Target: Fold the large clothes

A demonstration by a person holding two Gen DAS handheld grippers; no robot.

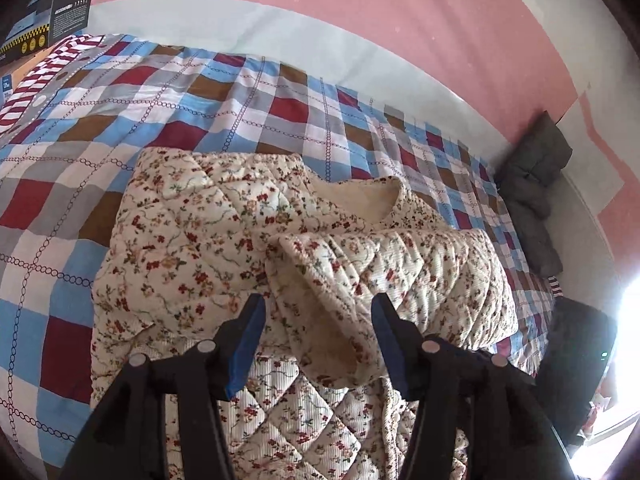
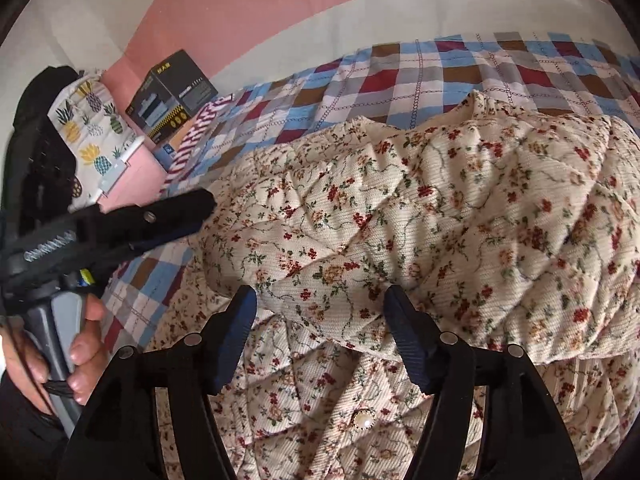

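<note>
A cream quilted jacket (image 1: 208, 232) with small red flowers lies folded on a checked bedsheet (image 1: 168, 92). One sleeve (image 1: 400, 256) is laid across its body, and the cuff end reaches between the fingers of my left gripper (image 1: 319, 304), which is open just above it. In the right wrist view the jacket (image 2: 460, 208) fills the frame, with a folded edge lying between the spread fingers of my open right gripper (image 2: 320, 296). A pearl button (image 2: 363, 419) shows below that edge. The left gripper (image 2: 200, 204) appears at the left, held by a hand (image 2: 86, 344).
A black box (image 2: 172, 96) stands at the bed's far corner beside a red-and-white striped cloth (image 2: 200, 136) and a pineapple-print cloth (image 2: 88, 128). Grey folded fabric (image 1: 536, 184) lies against the pink wall (image 1: 360, 20). Bare checked sheet surrounds the jacket.
</note>
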